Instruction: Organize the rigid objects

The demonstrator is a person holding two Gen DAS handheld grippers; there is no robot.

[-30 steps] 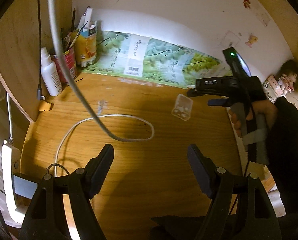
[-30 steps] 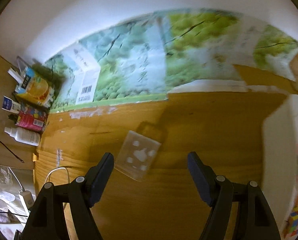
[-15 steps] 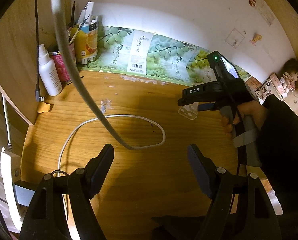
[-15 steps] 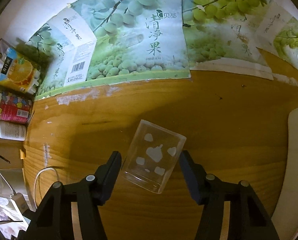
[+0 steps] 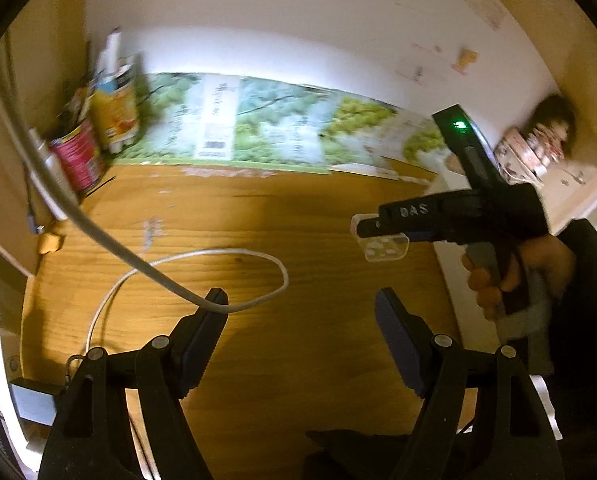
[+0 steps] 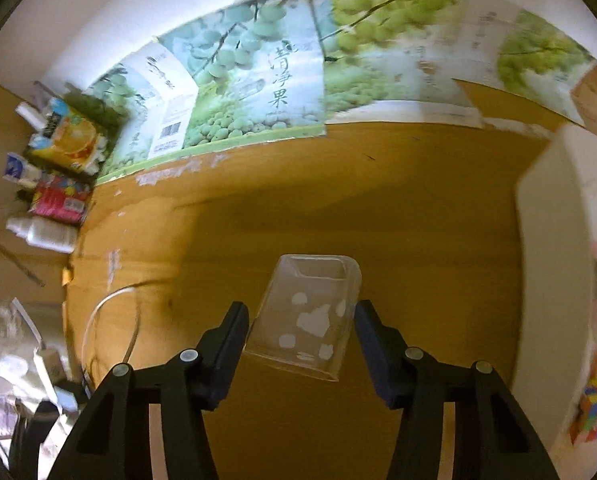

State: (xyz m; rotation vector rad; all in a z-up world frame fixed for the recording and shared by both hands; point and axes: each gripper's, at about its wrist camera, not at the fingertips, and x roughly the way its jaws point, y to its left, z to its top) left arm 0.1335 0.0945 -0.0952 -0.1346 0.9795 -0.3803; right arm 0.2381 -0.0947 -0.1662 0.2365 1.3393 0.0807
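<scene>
Gripping a clear box [image 6: 304, 322], right tool [image 6: 301, 320] shows cube [image 6: 592, 410].

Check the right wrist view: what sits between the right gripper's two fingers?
A clear plastic box with white shapes sits between the fingers of the right gripper; the right wrist view shows it.

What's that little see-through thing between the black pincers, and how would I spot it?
Start at the wooden desk, in front of the grape-printed packaging along the wall. Between the fingers of the right gripper sits a small clear plastic box. It is the only transparent thing there, dotted with white shapes, unlike the colourful cartons in the left corner.
</scene>
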